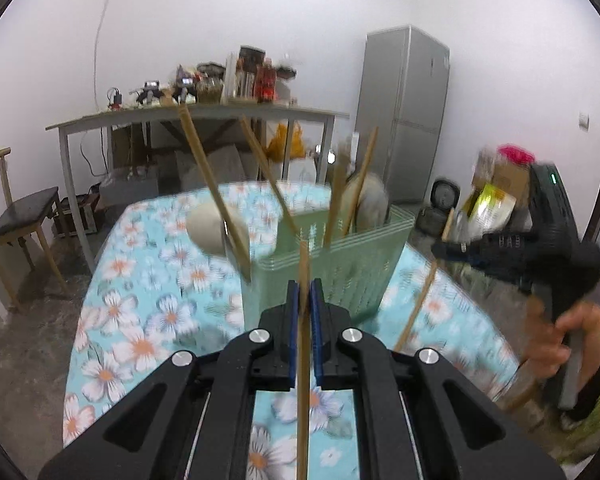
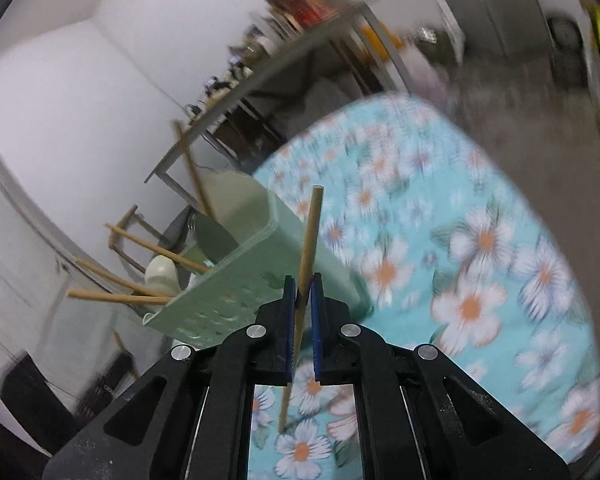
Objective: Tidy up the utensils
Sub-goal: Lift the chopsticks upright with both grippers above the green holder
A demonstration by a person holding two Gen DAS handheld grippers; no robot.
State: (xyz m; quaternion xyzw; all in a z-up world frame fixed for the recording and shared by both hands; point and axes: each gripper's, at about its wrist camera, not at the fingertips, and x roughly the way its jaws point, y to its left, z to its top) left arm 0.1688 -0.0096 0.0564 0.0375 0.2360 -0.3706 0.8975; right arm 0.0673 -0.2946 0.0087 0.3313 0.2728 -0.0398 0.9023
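Note:
A pale green slotted utensil basket (image 1: 332, 264) stands on the floral tablecloth and holds several wooden chopsticks (image 1: 212, 184) and a white spoon (image 1: 216, 230). My left gripper (image 1: 304, 292) is shut on a wooden chopstick (image 1: 303, 380), held upright just in front of the basket. My right gripper (image 2: 301, 288) is shut on another wooden chopstick (image 2: 310, 240), beside the basket (image 2: 236, 280), which appears tilted in this view. The right gripper also shows at the right of the left wrist view (image 1: 440, 249), holding its chopstick (image 1: 416, 308).
The table has a turquoise flowered cloth (image 1: 140, 300). A wooden chair (image 1: 16, 216) stands at the left, a cluttered grey table (image 1: 204, 116) behind, a grey fridge (image 1: 404, 116) and bags at the right. A hand (image 1: 568, 336) grips the right tool.

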